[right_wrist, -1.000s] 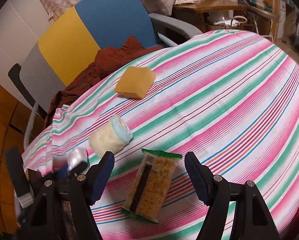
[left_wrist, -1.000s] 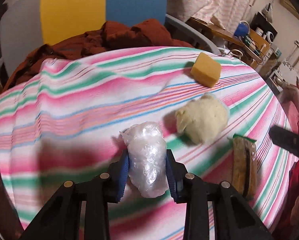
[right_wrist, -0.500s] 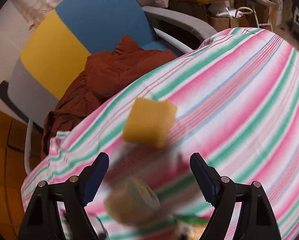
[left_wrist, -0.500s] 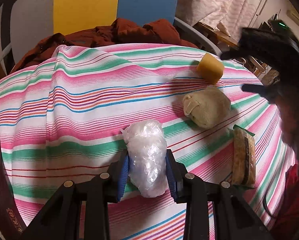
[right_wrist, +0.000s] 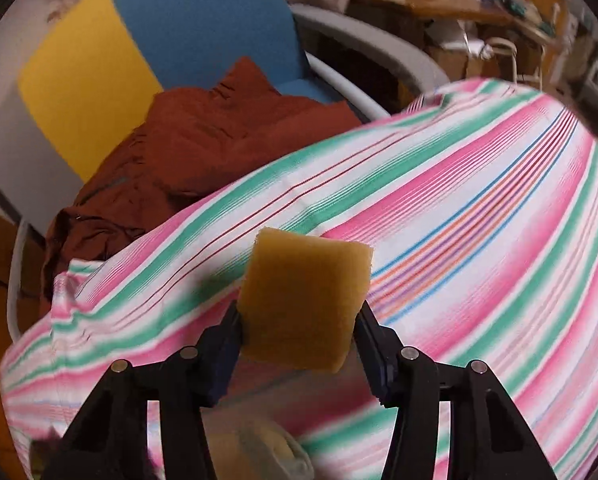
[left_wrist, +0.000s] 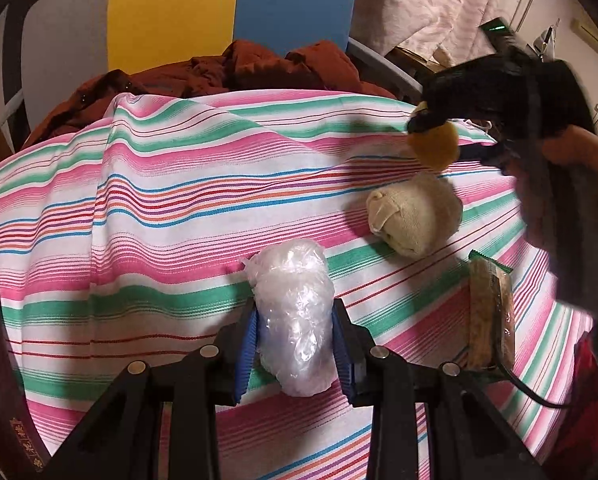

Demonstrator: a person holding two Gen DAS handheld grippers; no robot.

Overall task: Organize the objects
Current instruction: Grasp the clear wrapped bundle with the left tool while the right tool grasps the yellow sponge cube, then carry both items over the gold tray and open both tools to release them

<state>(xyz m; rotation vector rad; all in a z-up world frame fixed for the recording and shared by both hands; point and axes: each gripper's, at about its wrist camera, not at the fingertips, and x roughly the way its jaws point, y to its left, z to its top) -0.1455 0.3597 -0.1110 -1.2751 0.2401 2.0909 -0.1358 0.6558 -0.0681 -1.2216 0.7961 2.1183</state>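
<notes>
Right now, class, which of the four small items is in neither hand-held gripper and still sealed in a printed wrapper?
The cracker packet, lying flat on the striped cloth beside the rolled sock; its green-edged wrapper sets it apart.

Plastic bundle (left_wrist: 295, 316): near edge of the surface (left_wrist: 159, 216), between the left gripper (left_wrist: 295, 344) jaws.
Rolled cloth (left_wrist: 415, 216): right of and behind the bundle.
Snack packet (left_wrist: 491, 316): right edge, before the cloth.
Sponge (right_wrist: 305, 300): between the right gripper (right_wrist: 299, 340) jaws, behind the cloth.
Chair (left_wrist: 235, 4): behind the far edge, a garment (left_wrist: 235, 68) on it.
</notes>
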